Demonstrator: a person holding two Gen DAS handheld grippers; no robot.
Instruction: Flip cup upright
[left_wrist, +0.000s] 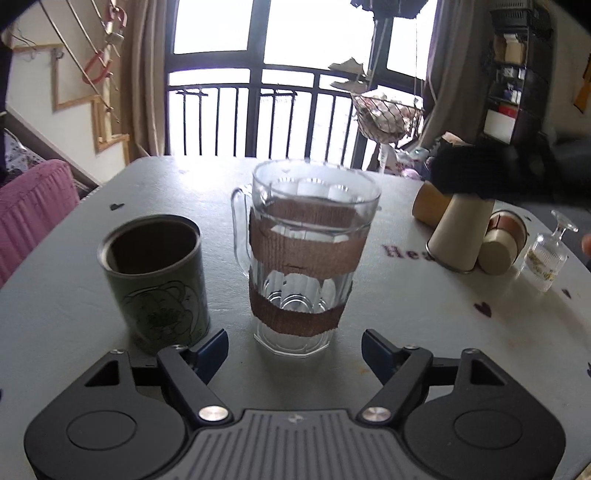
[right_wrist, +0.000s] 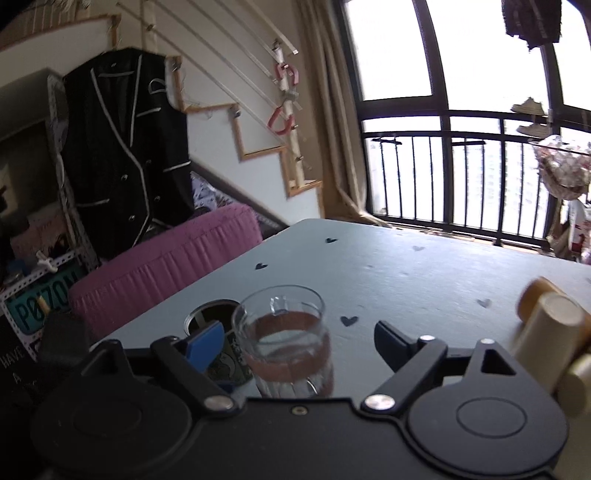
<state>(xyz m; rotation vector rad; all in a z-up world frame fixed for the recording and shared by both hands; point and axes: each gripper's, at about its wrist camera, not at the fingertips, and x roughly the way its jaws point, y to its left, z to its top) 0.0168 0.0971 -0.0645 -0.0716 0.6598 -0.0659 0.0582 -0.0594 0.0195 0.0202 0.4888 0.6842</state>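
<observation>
A grey table (left_wrist: 406, 295) with printed hearts stands before a barred balcony window. Centre, a faceted glass mug (left_wrist: 303, 258) banded in brown corrugated card stands upright; beside it a green tin (left_wrist: 155, 280), open-topped. Far right, a cream cup (left_wrist: 461, 232) stands upside down beside small jars. Left gripper (left_wrist: 293, 354) and right gripper (right_wrist: 299, 343) both gape, holding nothing.

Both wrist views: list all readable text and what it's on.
"He", cut off by the cream cup: dark letters printed on the table.
"POIZON", as best it reads: teal plate by the shelf, right wrist view.
"HAVE" and "A": white letters on a dark sign at the left edge; the rest is cut off.
Green tin: drawing only, no readable words.
Nothing else is legible.
</observation>
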